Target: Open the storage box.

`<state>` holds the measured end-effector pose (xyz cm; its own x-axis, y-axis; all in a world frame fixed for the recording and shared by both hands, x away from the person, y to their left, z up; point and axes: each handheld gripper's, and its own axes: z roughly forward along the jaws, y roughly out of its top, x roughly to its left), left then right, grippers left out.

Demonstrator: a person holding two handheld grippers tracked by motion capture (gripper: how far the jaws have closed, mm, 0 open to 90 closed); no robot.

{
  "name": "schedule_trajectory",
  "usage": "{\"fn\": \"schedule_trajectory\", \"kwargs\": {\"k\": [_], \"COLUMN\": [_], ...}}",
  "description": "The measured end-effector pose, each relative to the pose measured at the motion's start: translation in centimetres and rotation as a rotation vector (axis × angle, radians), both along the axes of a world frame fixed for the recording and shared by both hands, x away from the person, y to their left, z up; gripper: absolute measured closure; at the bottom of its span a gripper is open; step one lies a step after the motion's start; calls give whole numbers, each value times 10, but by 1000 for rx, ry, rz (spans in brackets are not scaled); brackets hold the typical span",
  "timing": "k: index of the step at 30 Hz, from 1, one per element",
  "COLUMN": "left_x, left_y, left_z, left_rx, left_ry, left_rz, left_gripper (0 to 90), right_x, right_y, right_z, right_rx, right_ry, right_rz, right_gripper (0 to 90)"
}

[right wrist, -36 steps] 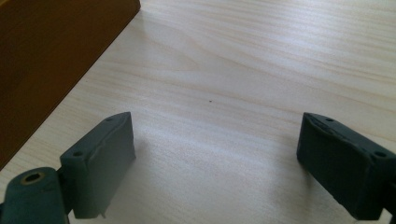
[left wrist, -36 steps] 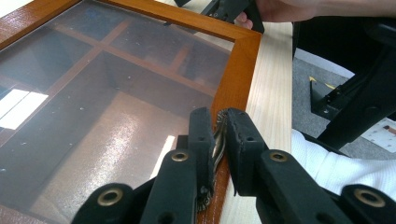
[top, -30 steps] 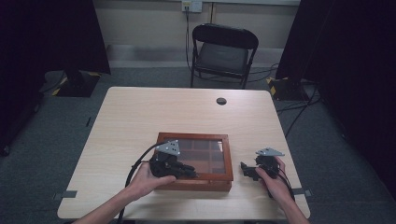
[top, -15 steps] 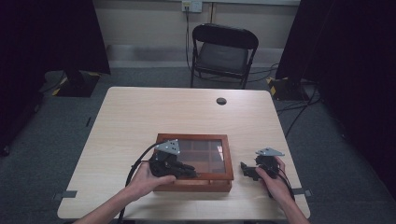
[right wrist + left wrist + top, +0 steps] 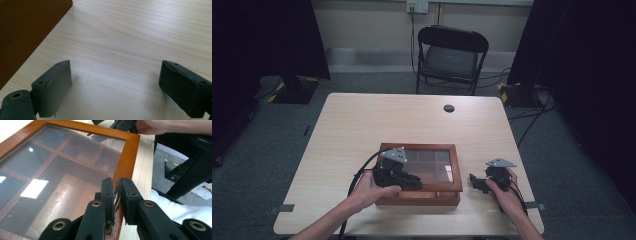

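With the left gripper (image 5: 116, 195) pinching the brass latch (image 5: 116, 194) on the near edge of the glass-lidded wooden box (image 5: 419, 174) at table front-centre, we're at the lid-opening step; next move is likely a lift, box kept from sliding. Left hand (image 5: 371, 191) rests low; right gripper (image 5: 115, 86) sits spread wide, empty, beside the box.

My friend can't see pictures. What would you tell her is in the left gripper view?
Two black fingers of the left gripper pinch a small brass latch at the front edge of a wooden box with a glass lid. Dividers show through the glass.
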<state>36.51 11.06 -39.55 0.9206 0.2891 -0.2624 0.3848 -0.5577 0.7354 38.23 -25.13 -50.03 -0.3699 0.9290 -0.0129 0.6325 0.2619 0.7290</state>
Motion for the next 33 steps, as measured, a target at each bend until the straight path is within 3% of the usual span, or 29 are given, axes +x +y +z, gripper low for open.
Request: {"fn": "schedule_trajectory", "kwargs": {"k": [5,8,16,33], "left_x": [3,2,5,13], "left_y": [2,-1,2,3], "left_z": [7,9,12,32], "left_rx": [-39,-14,-41,-41], "left_ry": [11,-1,11,0], "left_rz": [24,27,27,49], "left_gripper": [809,808,809,807], "right_x": [0,0,0,0], "right_y": [0,0,0,0], "right_z": [0,0,0,0], "right_rx": [0,0,0,0], "right_ry": [0,0,0,0], "right_rz": [0,0,1,1], "right_gripper": [103,103,102,101]}}
